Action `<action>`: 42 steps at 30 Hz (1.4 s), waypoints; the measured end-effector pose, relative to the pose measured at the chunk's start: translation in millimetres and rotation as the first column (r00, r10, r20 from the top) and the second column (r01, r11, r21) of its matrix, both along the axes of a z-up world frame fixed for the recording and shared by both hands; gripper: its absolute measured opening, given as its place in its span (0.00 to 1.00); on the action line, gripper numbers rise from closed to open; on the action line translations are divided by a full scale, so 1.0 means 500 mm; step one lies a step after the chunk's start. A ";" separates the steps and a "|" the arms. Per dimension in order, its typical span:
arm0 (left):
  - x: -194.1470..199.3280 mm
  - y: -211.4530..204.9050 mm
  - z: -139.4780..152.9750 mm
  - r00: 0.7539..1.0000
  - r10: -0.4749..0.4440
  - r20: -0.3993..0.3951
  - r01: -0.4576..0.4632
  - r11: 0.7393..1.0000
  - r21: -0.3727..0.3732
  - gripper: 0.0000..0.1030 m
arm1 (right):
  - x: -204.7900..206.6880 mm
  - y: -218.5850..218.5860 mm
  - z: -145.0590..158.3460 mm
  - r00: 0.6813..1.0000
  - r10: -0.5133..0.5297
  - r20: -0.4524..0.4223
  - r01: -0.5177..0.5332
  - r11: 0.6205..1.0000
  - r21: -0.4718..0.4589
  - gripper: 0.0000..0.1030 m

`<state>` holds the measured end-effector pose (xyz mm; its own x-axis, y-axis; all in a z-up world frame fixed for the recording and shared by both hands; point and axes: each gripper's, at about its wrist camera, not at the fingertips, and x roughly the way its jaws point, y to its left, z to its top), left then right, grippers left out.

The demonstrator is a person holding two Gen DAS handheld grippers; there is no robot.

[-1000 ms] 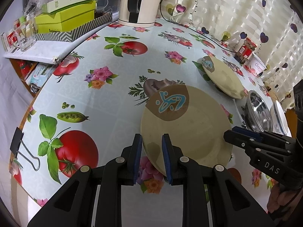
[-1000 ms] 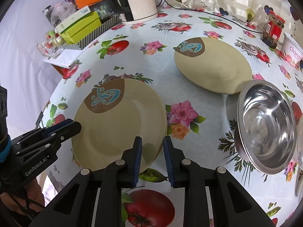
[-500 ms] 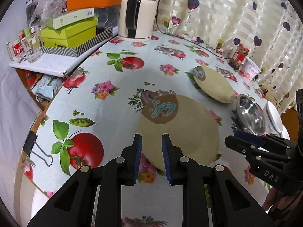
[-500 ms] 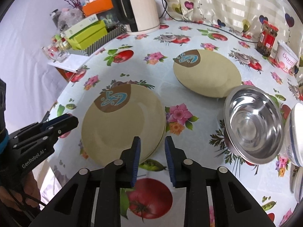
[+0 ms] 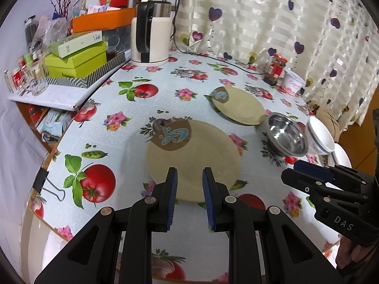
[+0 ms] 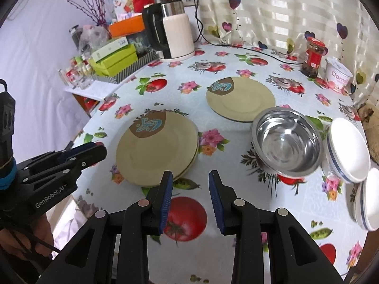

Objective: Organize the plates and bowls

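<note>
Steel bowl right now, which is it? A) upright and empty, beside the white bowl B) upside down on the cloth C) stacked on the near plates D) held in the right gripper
A: the steel bowl sits upright and empty next to the white bowl; the right gripper is open, holding nothing.

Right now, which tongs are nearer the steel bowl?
Right. The right tongs hover open just front-left of the steel bowl; the left tongs sit farther left, beyond the stacked plates.
</note>
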<state>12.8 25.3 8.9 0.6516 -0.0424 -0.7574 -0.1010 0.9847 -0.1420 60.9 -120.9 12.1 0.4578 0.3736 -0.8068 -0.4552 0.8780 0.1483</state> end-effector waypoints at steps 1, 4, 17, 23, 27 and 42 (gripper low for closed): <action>-0.004 -0.004 0.002 1.000 -0.002 0.003 0.002 1.000 0.002 0.22 | -0.006 -0.003 0.002 1.000 -0.001 0.003 0.001 1.000 0.000 0.30; -0.020 -0.015 0.010 1.000 -0.011 0.010 0.010 1.000 0.007 0.22 | -0.025 -0.010 0.011 1.000 0.001 0.019 -0.001 1.000 0.005 0.31; -0.048 -0.045 0.035 0.999 -0.050 0.023 0.050 0.999 0.002 0.22 | -0.072 -0.033 0.047 0.997 -0.028 0.076 0.030 0.999 -0.016 0.32; -0.056 -0.058 0.041 0.998 -0.056 0.028 0.055 0.998 0.002 0.22 | -0.080 -0.040 0.051 0.996 -0.021 0.086 0.022 1.000 -0.011 0.38; -0.062 -0.075 0.050 0.997 -0.071 0.036 0.071 0.997 0.005 0.22 | -0.089 -0.049 0.056 0.996 -0.023 0.091 0.023 1.000 -0.003 0.41; -0.066 -0.096 0.068 0.993 -0.104 0.050 0.104 0.995 0.005 0.22 | -0.105 -0.081 0.071 0.992 -0.051 0.115 0.050 0.999 0.014 0.41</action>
<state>-20.1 -22.9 42.7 0.6807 -0.1101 -0.7242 0.0088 0.9898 -0.1422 8.2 -161.4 47.5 0.5661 0.3563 -0.7433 -0.4249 0.8989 0.1073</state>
